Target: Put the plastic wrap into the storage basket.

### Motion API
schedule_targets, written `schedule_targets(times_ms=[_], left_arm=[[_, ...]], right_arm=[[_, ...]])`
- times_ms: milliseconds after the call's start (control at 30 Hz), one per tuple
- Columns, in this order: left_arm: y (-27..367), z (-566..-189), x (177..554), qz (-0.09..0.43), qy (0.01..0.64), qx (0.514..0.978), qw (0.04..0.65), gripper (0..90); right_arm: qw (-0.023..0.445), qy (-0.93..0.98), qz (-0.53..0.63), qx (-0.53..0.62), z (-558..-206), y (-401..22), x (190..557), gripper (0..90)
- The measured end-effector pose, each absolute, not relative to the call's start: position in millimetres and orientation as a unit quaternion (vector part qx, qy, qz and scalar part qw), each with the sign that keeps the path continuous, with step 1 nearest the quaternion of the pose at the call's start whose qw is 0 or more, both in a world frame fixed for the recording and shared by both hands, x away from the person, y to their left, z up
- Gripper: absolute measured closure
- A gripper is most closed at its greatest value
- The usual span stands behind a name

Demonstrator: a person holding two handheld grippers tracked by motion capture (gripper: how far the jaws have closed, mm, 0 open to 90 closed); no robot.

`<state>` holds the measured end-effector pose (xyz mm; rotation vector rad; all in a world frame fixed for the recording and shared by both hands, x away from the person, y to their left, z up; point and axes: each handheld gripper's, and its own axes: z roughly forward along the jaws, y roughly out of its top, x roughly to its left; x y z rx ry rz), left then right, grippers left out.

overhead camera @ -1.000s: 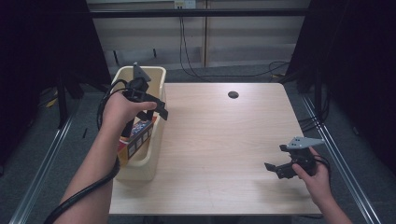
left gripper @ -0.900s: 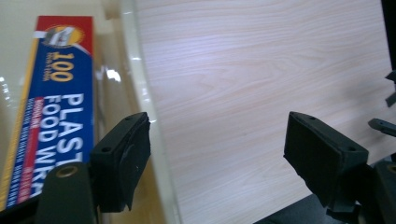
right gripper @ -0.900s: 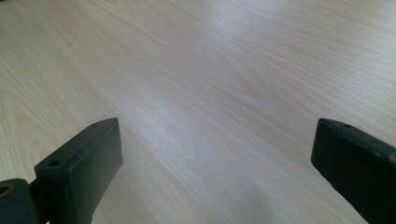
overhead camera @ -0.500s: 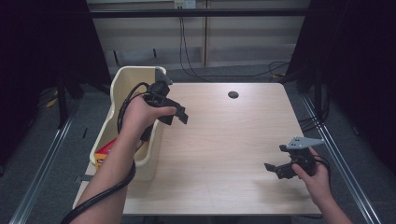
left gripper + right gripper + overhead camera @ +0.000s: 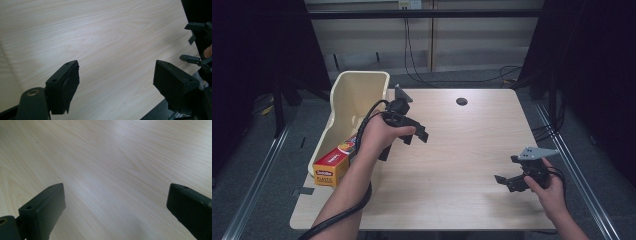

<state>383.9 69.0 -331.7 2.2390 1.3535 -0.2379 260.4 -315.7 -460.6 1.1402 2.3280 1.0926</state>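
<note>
Left gripper [image 5: 414, 134] jaws stand apart with nothing between them — they have just been opening — and below them is bare counter [image 5: 462, 150]. In its own view the right gripper [image 5: 197, 47] shows far off at the counter's edge. The right gripper [image 5: 514, 180] has its jaws spread wide too, empty, low over the wood near the right front corner. Out to the left, a cream bin [image 5: 354, 97] sits along the counter's left edge, just beside the left hand [image 5: 379, 137], and a box [image 5: 334, 162] of plastic wrap pokes out of its near end. The forearm and the trailing cable cross in front of the bin. A dark hole [image 5: 461, 101] marks the far middle of the counter — well apart from both grippers.
</note>
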Motion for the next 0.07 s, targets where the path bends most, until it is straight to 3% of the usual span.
schedule_targets(times_ms=[67], left_arm=[[67.6, -333.8, 383.5, -0.088, 0.496, 0.825, 0.256, 19.7]], right_arm=[[0.164, 0.816, 0.383, 0.400, -460.7, -315.5, 260.2, 1.8]])
